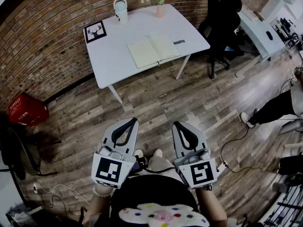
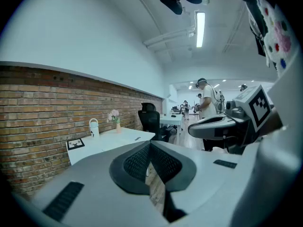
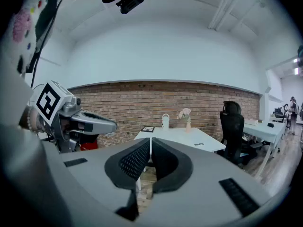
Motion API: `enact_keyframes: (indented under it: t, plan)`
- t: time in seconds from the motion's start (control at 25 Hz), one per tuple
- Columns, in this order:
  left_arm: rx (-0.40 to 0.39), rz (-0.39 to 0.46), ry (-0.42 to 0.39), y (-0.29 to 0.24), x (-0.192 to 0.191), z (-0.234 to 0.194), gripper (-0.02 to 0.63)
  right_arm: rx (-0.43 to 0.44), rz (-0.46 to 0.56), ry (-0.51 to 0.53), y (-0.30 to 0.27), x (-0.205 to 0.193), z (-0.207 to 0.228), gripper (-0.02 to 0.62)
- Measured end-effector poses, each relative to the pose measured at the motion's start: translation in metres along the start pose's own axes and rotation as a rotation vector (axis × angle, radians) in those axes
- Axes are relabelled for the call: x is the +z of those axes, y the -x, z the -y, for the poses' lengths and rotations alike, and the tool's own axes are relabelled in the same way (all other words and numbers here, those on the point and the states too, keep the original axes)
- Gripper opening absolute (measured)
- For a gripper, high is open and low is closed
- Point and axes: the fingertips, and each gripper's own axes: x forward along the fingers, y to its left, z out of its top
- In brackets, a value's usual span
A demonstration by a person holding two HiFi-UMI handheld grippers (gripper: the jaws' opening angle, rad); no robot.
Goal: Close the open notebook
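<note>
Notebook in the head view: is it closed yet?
No, the notebook lies open on the table, with both pages spread flat and facing up.

Open-plan office. Evidence: black swivel chair (image 1: 222,18) beside white surface (image 1: 113,60); further desks (image 1: 258,32); people (image 2: 204,98) standing beyond; ceiling strip light (image 2: 200,30); brick wall (image 1: 47,37); wood-plank floor (image 1: 161,103); trailing cables (image 1: 236,141).

Pretty even light, mostly from the ceiling strip (image 2: 200,30), soft shadows. Heavy fisheye bends my views' edges, corners go black, close-up stuff looks soft.
</note>
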Motion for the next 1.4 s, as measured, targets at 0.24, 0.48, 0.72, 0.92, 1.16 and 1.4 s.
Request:
enact_keyframes:
  t: [0.24,0.48,0.72,0.92,1.16,1.4]
  plan:
    - [0.009,-0.002,-0.002,-0.001,-0.004,-0.001,0.014,0.007,0.002,0.005,-0.001,-0.004,0.001,0.038]
    - [0.019,-0.003,-0.003,-0.005,-0.003,0.002,0.015,0.021,0.004,0.001,-0.003,-0.005,0.005,0.038]
    - [0.038,0.001,0.004,-0.011,0.000,0.005,0.014,0.020,0.025,-0.042,-0.004,-0.003,0.016,0.038]
    - [0.062,-0.001,0.007,-0.015,0.002,0.010,0.015,0.045,0.032,-0.038,-0.002,-0.003,0.024,0.038]
    - [0.091,0.004,0.000,-0.020,0.007,0.020,0.015,0.047,0.038,-0.032,0.009,-0.007,0.037,0.038]
    - [0.115,0.017,-0.031,-0.024,0.008,0.032,0.014,0.056,0.056,-0.028,0.021,-0.011,0.051,0.038]
